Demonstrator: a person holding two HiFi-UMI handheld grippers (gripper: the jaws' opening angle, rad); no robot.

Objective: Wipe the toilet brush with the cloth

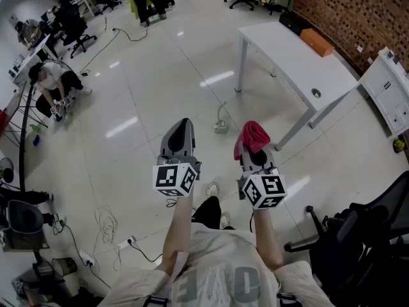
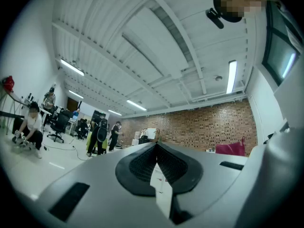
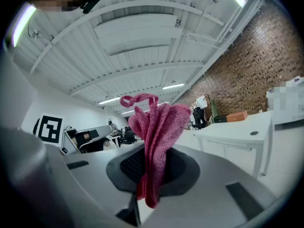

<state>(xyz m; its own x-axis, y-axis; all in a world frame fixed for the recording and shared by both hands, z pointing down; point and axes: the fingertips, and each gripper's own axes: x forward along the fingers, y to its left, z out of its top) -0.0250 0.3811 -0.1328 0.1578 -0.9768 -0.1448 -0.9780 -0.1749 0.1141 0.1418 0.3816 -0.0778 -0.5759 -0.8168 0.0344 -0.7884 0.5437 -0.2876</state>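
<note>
The right hand-held gripper [image 3: 153, 161] is clamped on the pink cloth [image 3: 159, 125], which bunches up above its jaws, with a short end hanging below them. The left hand-held gripper [image 2: 156, 148] has its jaws pressed together with nothing between them. Both are held out level, side by side, above the glossy white floor [image 1: 128, 126].

Loads of open floor out front, the clutter's all round the edges

The floor [image 1: 160, 75] ahead of the left tool [image 1: 182, 123] and right tool [image 1: 254, 143] is bare, apart from a small power block [image 1: 220, 127] with its cable lying between them, a bit further out. The white worktop [image 1: 294, 59] and its legs block the front-right, and an office chair [image 1: 358, 235] crowds the right. A power strip [image 1: 126, 241] and cables trail low left, and a crouching person [image 1: 54, 85] is far left.
</note>
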